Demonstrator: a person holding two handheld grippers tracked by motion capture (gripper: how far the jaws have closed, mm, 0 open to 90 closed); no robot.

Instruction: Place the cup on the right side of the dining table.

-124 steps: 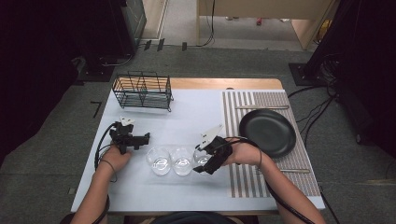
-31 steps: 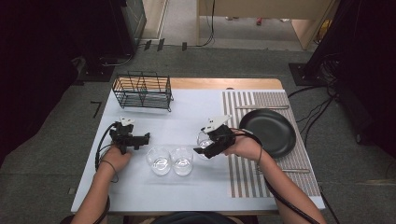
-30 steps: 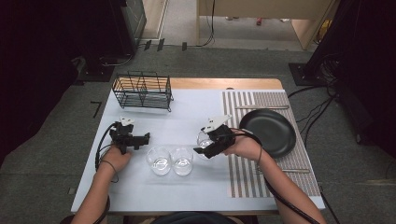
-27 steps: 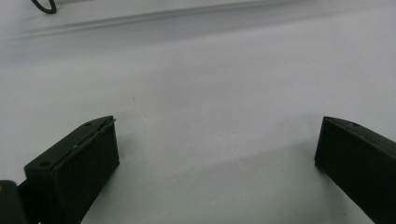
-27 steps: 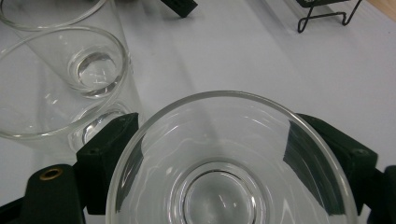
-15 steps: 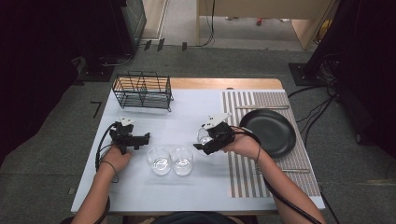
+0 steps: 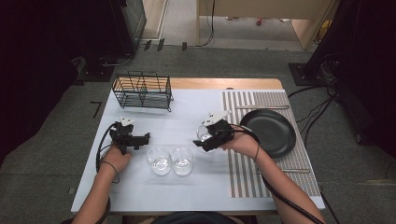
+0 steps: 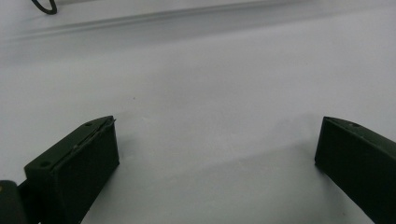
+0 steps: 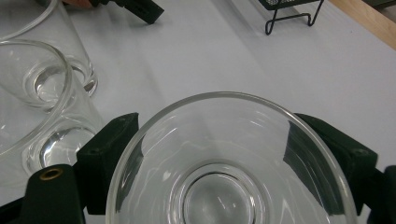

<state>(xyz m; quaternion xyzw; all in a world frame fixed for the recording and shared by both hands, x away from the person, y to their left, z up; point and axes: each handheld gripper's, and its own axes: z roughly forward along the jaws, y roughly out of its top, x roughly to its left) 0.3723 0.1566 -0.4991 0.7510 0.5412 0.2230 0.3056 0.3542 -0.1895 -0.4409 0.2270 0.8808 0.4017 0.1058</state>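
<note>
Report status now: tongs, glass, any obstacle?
Right tongs shut on glass. Left tongs open, holding nothing. Two glasses close by; wire rack beyond.

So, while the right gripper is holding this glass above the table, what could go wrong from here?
1. The right gripper clamps the smooth glass only at its sides, so it may slip and fall on the table.
2. Two other glasses stand close by; a low sideways swing could knock them.
3. If it is meant for the wire rack, the glass could hit its bars on the way.
</note>
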